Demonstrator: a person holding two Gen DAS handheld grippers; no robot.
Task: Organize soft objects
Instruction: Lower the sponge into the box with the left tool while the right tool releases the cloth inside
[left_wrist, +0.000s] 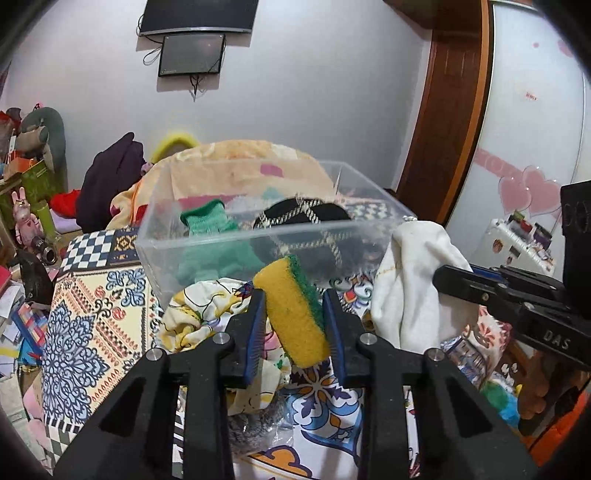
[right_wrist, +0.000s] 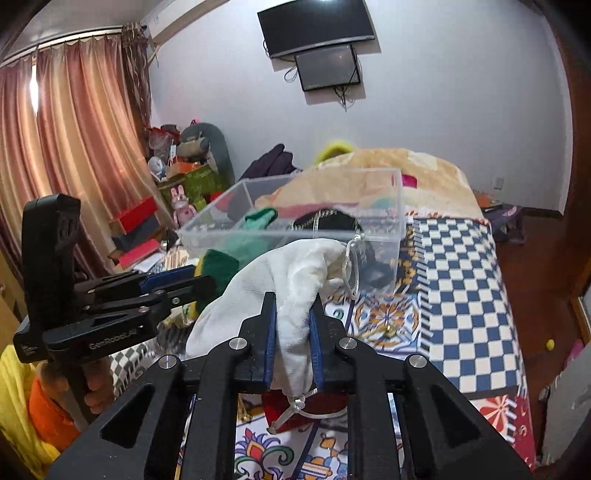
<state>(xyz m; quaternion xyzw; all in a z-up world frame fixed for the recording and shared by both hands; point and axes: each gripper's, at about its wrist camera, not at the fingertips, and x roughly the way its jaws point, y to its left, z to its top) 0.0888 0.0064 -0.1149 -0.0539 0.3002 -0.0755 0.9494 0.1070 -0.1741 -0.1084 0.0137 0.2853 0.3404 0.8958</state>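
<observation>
My left gripper is shut on a yellow sponge with a green scouring side, held above the bed just in front of a clear plastic bin. My right gripper is shut on a white drawstring cloth pouch, held up beside the sponge; the pouch also shows in the left wrist view. The bin holds a green sock and a black item with striped cord. The sponge and left gripper show in the right wrist view.
A patterned quilt covers the bed. A yellow-print cloth and a grey knitted item lie below my left gripper. A folded blanket sits behind the bin. Clutter and boxes stand at the left; curtains hang beyond.
</observation>
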